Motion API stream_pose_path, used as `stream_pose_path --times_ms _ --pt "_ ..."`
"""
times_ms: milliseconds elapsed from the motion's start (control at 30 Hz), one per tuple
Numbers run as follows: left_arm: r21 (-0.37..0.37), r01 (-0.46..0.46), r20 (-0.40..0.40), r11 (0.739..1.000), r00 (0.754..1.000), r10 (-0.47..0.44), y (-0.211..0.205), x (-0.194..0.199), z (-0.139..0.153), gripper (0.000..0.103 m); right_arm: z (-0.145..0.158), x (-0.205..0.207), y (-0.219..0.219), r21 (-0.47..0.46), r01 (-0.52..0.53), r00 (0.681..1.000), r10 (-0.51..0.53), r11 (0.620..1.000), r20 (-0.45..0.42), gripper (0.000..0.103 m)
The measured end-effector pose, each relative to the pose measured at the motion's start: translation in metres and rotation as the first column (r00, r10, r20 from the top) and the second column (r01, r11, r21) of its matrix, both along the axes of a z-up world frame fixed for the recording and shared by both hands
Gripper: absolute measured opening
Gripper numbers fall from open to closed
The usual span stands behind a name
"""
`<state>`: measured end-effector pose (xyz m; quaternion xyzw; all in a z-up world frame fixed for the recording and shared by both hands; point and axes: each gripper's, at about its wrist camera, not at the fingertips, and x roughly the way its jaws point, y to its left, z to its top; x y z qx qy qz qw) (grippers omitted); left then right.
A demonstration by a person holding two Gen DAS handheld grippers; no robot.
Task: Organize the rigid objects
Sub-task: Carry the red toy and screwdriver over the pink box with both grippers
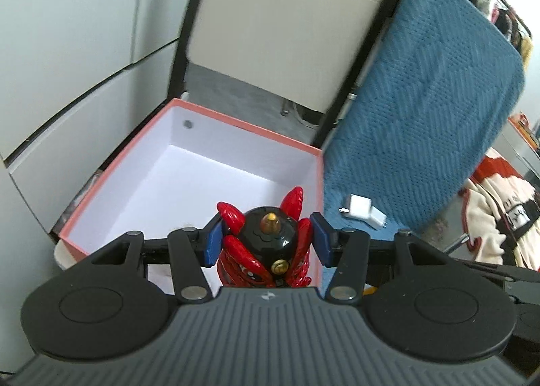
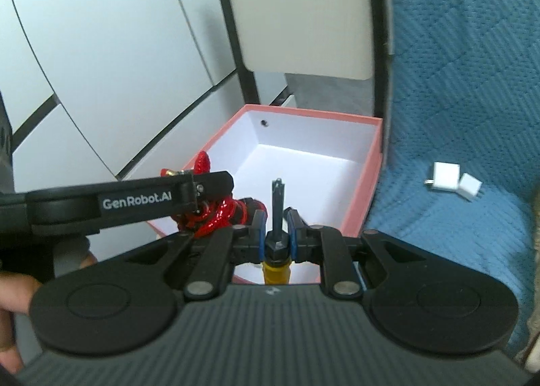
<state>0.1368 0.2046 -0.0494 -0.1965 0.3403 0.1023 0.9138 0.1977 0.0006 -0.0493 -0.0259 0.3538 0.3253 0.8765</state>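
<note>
**A:** Carrying, I'd say, and close to the drop. Start at the left: the left gripper (image 1: 266, 237) has its blue pads about half apart and pressed on either flank of the red and black toy (image 1: 270, 244), which hangs over the near edge of the pink box (image 1: 236, 122). Nothing else lies in the white interior that I can see.

**B:** And the other hand?

**A:** The right gripper (image 2: 276, 227) is almost fully closed on the screwdriver (image 2: 277, 217), pinched at the dark collar with the yellow handle below the pads and the tip pointing up and forward. It too sits above the box's near wall, just beside the left tool, whose arm crosses the right wrist view.

**B:** So what does the next move ask for?

**A:** My guess: ease both forward past the near rim, lower, then part the jaws one at a time. The toy's horns stick out, so they want clearance from the side wall.

**B:** Room enough?

**A:** Inside, plenty. Around it is tighter: white cabinet panels (image 1: 67, 48) close on the left, a chair back (image 1: 287, 14) rising behind, and the blue blanket (image 1: 422, 99) hard against the right wall. Farther right, two white chargers (image 1: 364, 213) lie on that blanket, well apart from the box, probably waiting their turn.
</note>
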Motion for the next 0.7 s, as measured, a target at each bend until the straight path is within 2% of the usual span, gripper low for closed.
stream_pose_path --times_ms 267,533,700 --pt "-0.001 -0.046 -0.04 0.999 0.998 0.046 0.043 0.012 -0.025 0.059 -0.028 0.019 0.036 -0.048 -0.009 0.999 0.007 0.999 -0.05 0.017" --pt "-0.036 -0.08 -0.104 0.996 0.992 0.076 0.085 0.031 -0.07 0.059 -0.066 0.046 0.066 -0.109 -0.009 0.994 -0.003 0.994 -0.106 0.017" --pt "-0.057 -0.077 -0.145 0.995 0.987 0.068 0.095 0.047 -0.095 0.059 -0.083 0.064 0.075 -0.129 -0.002 0.991 -0.015 0.992 -0.13 0.017"
